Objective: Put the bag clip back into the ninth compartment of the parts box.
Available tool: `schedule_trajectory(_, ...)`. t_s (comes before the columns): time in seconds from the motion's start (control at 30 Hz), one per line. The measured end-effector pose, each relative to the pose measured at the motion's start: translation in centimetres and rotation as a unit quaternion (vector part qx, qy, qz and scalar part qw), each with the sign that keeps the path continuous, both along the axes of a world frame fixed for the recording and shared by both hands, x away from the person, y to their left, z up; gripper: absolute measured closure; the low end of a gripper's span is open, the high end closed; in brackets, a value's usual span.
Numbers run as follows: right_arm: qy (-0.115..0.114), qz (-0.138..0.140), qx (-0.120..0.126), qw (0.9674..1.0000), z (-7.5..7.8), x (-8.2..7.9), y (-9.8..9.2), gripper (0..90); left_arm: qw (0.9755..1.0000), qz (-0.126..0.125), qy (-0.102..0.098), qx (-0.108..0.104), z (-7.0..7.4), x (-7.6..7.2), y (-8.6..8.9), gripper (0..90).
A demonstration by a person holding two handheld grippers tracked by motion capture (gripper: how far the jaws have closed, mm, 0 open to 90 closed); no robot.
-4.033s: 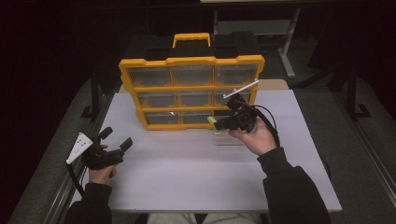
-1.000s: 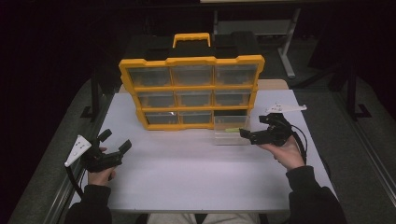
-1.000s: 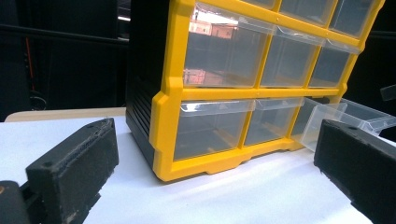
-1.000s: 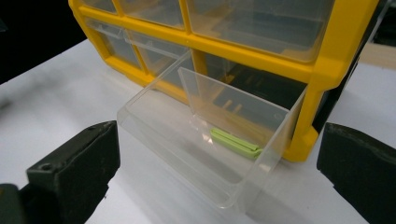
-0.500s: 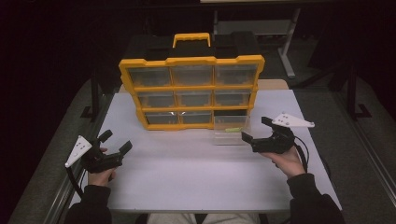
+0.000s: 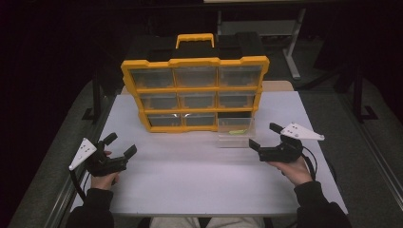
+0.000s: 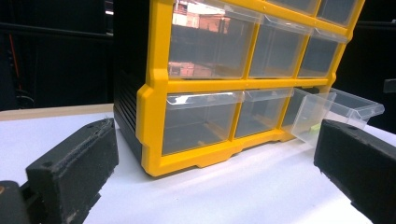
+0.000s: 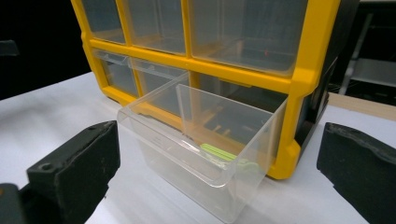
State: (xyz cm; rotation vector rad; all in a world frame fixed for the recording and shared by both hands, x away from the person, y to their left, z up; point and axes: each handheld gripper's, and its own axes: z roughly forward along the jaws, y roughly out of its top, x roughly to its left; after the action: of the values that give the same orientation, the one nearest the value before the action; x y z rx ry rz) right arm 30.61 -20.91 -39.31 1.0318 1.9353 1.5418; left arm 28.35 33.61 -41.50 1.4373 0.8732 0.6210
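Note:
A yellow organiser cabinet (image 6: pixel 195 92) with clear drawers stands upright at the back of the white table (image 6: pixel 199 180). Its bottom right drawer (image 6: pixel 235 130) is pulled out, and a small green item (image 8: pixel 219 152) lies inside it. My right gripper (image 6: pixel 265 137) is open just right of that drawer, nothing between its jaws. The drawer (image 8: pixel 196 144) sits close in front of them in the right gripper view. My left gripper (image 6: pixel 119 145) rests open at the table's front left, well away from the cabinet (image 7: pixel 233 79). The pulled drawer (image 7: pixel 334 112) appears at the right of the left gripper view.
A black case (image 6: pixel 190 45) stands behind the cabinet. The table's left edge lies close to my left hand, and a metal frame (image 6: pixel 97 97) rises beyond it. Bare tabletop stretches between the two grippers.
My right gripper has drawn back from the cabinet's lower right and moved right and towards me, leaving the drawer pulled out. My left gripper has barely shifted.

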Motion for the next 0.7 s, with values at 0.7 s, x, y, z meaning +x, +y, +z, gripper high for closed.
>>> schedule_trajectory(0.7, -0.032, -0.024, -0.015, 0.9991, -2.8, -2.2, -0.8, 0.0, 1.0000, 0.004, -0.004, -0.007, 0.1, -0.3, 0.1, 0.0)
